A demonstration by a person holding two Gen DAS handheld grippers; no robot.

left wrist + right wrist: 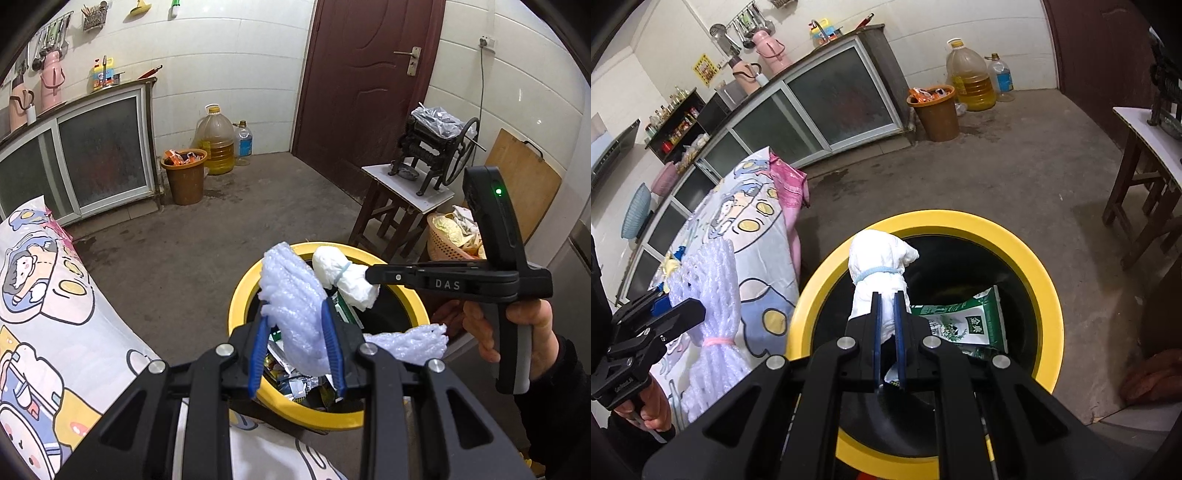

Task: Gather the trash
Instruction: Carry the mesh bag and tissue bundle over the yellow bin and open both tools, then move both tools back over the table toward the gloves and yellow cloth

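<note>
- Left gripper (297,332): jaws moderately apart, blue pads pressed on both sides of a bundle of white foam netting (295,295); bundle held above the near-left rim of the yellow-rimmed bin (240,295).
- Seen from the right wrist camera at far left: same foam netting (709,295), tied with a pink band low down, clamped in the left gripper (670,308), over the patterned cloth (764,236) and just left of the bin.
- Right gripper (888,332): jaws narrow, nearly together, pinching the lower end of a white wad (881,266) cinched by a pale blue band; wad upright, held over the bin's open mouth (1045,288).
- From the left wrist camera: right gripper (373,277) reaching in from the right, level, tip closed on the white wad (343,273), above the far side of the bin.
- Inside the bin: a green-and-white packet (964,321) towards the right, mixed wrappers (295,384) at the near side.
- More foam netting (410,341) lying over the near-right rim.
- Far left by the cabinet: a brown bucket (184,177) filled with orange wrappers.
</note>
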